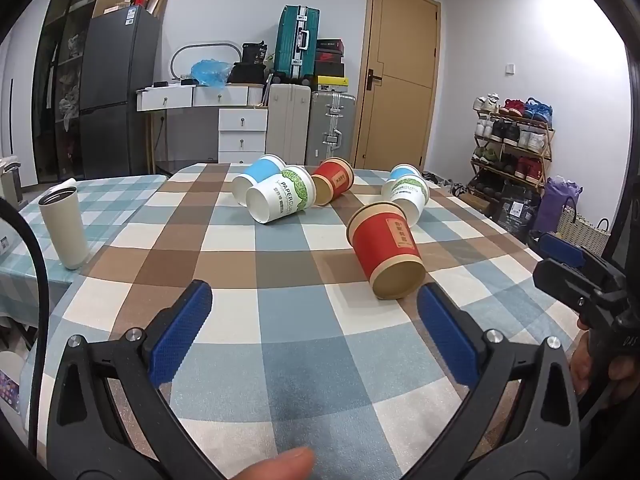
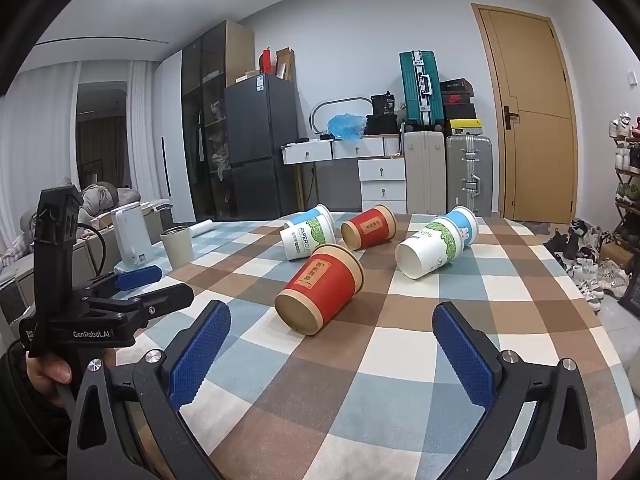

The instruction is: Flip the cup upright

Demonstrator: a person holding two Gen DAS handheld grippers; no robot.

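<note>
Several paper cups lie on their sides on the checked tablecloth [image 1: 280, 320]. The nearest is a red cup [image 1: 386, 252], its base towards me; it also shows in the right wrist view [image 2: 320, 288]. Behind it lie a green-and-white cup [image 1: 280, 199], a blue cup [image 1: 256, 178], a second red cup [image 1: 334, 185] and another green-and-white and blue pair [image 1: 406, 196]. My left gripper [image 1: 314, 300] is open and empty, just short of the near red cup. My right gripper [image 2: 332, 322] is open and empty, just in front of the same cup.
A beige tumbler [image 1: 64, 228] stands upright at the table's left edge, with a white kettle [image 2: 132, 240] beyond it. The other gripper shows at the right edge of the left wrist view [image 1: 576, 264]. Suitcases, drawers, a fridge and a shoe rack stand behind the table.
</note>
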